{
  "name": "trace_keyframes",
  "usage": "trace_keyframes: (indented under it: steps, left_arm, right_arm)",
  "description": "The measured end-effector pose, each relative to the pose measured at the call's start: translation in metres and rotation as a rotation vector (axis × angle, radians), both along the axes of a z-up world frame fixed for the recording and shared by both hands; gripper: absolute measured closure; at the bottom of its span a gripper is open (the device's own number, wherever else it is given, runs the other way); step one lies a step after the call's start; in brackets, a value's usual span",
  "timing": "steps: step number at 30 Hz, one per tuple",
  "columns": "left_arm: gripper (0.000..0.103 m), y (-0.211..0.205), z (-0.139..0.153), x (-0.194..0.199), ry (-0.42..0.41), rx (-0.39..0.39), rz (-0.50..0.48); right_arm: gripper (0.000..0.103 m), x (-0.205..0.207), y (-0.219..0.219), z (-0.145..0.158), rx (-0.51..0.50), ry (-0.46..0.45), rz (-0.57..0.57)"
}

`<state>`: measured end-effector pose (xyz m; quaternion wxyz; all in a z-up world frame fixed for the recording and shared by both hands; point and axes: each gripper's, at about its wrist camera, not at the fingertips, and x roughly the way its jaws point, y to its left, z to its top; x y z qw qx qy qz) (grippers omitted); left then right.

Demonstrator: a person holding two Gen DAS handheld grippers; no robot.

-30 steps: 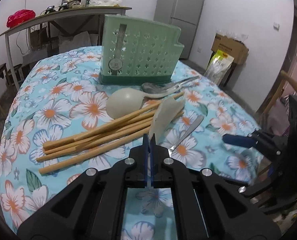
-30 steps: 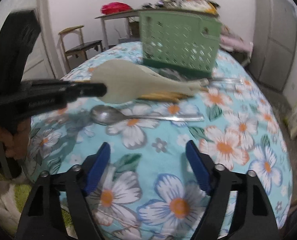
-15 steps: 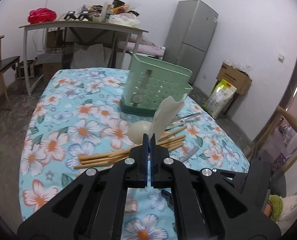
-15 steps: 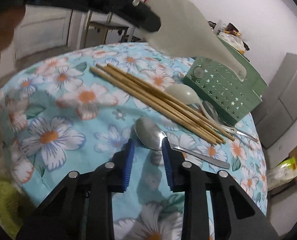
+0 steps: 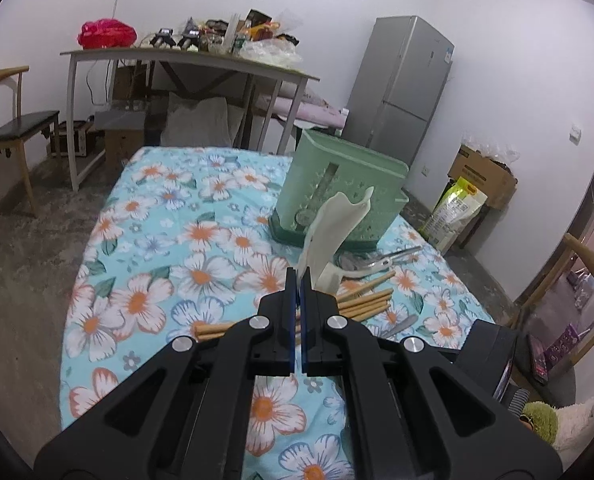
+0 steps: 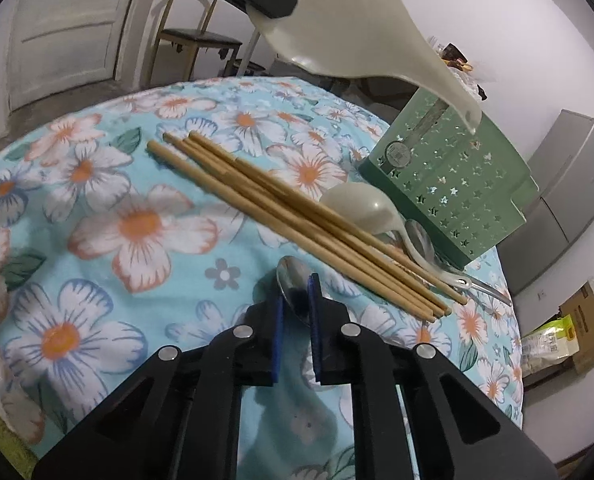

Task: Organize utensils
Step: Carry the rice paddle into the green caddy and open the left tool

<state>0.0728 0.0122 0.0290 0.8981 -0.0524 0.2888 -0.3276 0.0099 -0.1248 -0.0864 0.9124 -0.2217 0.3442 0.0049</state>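
While the left gripper (image 5: 298, 276) is clamped tight on the cream rice paddle (image 5: 337, 220), it holds it up in the air above the flowered tablecloth (image 5: 169, 240), in front of the green utensil basket (image 5: 345, 184). Below, the right gripper (image 6: 297, 296) is closing its jaws around the bowl of a metal spoon (image 6: 291, 276) lying on the cloth, beside 4 wooden chopsticks (image 6: 289, 216). A cream ladle (image 6: 361, 206) and more metal cutlery (image 6: 421, 240) lie between chopsticks and basket.
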Motion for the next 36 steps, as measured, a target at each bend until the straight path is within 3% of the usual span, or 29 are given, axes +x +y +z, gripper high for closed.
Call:
trace_keyframes:
  steps: [8, 12, 17, 21, 24, 31, 36]
  left_arm:
    - [0.103, -0.001, 0.03, -0.003, -0.102, -0.014, -0.001]
    - [0.103, -0.012, 0.053, -0.002, -0.197, 0.039, -0.016]
    - [0.103, -0.035, 0.08, 0.004, -0.335, 0.212, -0.012]
    - [0.103, -0.06, 0.094, 0.014, -0.41, 0.404, -0.031]
    - [0.103, -0.079, 0.095, 0.027, -0.422, 0.555, -0.051]
    - [0.103, -0.119, 0.099, 0.053, -0.459, 0.809, -0.137]
    - [0.098, -0.146, 0.107, 0.076, -0.435, 0.911, -0.171]
  right_arm:
    - [0.094, -0.016, -0.028, 0.038, 0.177, -0.051, 0.008]
    - [0.096, -0.026, -0.046, 0.062, 0.262, -0.102, -0.006]
    - [0.098, -0.03, -0.071, 0.084, 0.358, -0.141, -0.026]
    - [0.098, -0.031, -0.08, 0.087, 0.384, -0.153, -0.028]
    - [0.098, -0.034, -0.081, 0.086, 0.391, -0.16, -0.024]
    - [0.098, -0.036, -0.083, 0.084, 0.403, -0.17, -0.014]
    - [0.098, -0.036, -0.085, 0.084, 0.416, -0.178, -0.016]
